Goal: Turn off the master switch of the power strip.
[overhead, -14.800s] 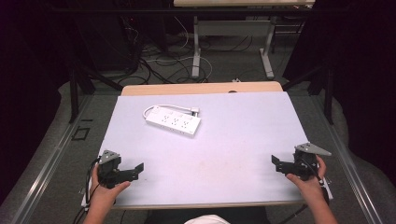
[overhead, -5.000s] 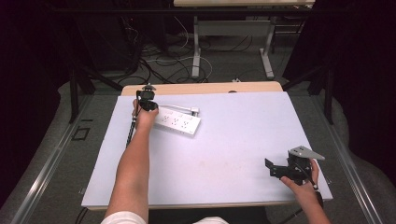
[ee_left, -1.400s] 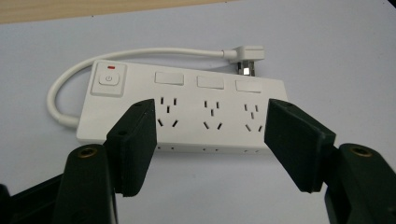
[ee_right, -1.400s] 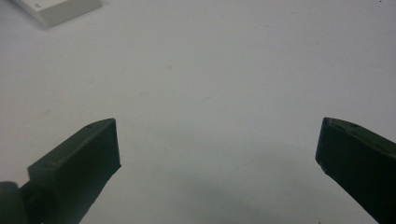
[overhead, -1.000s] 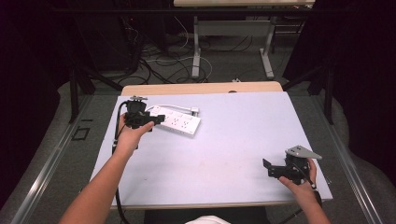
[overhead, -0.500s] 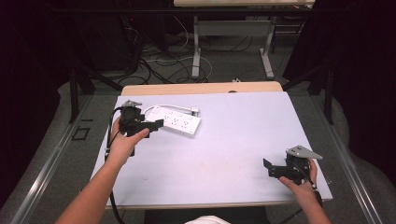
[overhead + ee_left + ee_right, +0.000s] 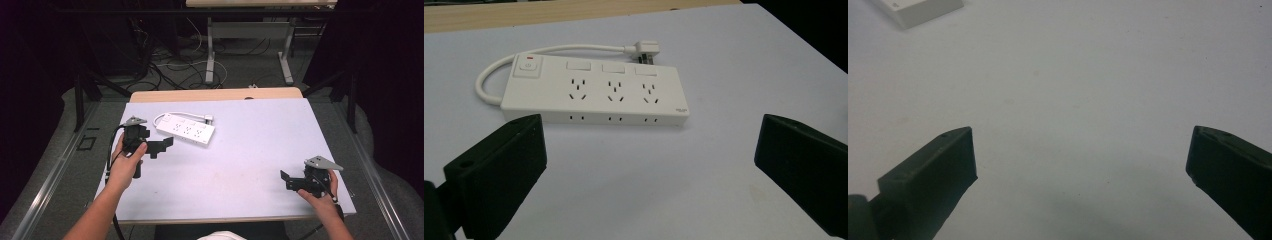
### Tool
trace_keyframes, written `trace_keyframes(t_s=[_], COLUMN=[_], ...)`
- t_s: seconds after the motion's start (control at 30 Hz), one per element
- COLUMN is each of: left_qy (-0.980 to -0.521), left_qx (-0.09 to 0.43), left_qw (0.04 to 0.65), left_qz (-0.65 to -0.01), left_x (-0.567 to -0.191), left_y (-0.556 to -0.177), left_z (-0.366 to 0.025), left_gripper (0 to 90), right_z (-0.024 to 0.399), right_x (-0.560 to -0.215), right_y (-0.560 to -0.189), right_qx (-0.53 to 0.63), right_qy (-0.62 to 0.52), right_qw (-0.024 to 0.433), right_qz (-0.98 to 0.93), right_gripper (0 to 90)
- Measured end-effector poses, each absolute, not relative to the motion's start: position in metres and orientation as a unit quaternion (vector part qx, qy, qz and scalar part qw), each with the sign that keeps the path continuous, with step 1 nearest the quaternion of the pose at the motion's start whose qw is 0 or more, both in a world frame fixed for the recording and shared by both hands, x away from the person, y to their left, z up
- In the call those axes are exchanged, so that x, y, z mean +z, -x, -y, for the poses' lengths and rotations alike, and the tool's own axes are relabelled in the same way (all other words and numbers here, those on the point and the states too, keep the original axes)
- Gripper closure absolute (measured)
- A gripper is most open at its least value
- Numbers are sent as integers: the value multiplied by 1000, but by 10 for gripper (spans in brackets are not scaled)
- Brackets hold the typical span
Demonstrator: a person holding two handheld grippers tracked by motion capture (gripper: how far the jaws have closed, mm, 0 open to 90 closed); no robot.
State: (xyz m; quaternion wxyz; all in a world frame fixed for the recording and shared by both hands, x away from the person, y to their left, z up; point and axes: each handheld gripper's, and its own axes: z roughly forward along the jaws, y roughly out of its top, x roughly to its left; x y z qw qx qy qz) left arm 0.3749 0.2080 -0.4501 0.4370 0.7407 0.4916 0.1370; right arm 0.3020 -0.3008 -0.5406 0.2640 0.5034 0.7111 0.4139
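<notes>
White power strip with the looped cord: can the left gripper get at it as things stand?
Probably yes. The left gripper sits just short of the white power strip, jaws wide open and facing its long side, with only bare white table between them.

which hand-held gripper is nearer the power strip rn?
Left. The left hand-held gripper sits just beside the power strip, jaws open. The right hand-held gripper is far off at the table's near right corner.

left claw (image 7: 161, 145) drawn back from power strip (image 7: 185, 130)
</notes>
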Motion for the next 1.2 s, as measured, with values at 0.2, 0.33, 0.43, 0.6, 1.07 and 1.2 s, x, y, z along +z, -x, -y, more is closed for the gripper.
trace_keyframes(t_s=[0.2, 0.33, 0.43, 0.6, 1.07, 1.2], left_qy=[-738, -742, -739, -733, -716, -712], left_qx=[147, 157, 162, 163, 162, 163], left_qw=[442, 436, 438, 439, 439, 438], left_qz=[-488, -484, -486, -494, -519, -524], left_x=[-454, -457, -461, -468, -500, -511], left_y=[-360, -351, -345, -335, -318, -313], left_z=[-213, -219, -223, -231, -246, -247], left_gripper=[3, 3, 3, 3, 7, 9], right_z=[301, 301, 301, 301, 301, 300], right_x=[-540, -540, -540, -539, -539, -539], right_y=[-301, -302, -302, -301, -301, -301], right_qx=[414, 414, 414, 413, 414, 417], right_qy=[-503, -503, -503, -503, -504, -504], right_qw=[264, 265, 266, 262, 265, 261], right_qz=[-711, -711, -710, -713, -710, -710], right_gripper=[0, 0, 0, 0, 0, 0])
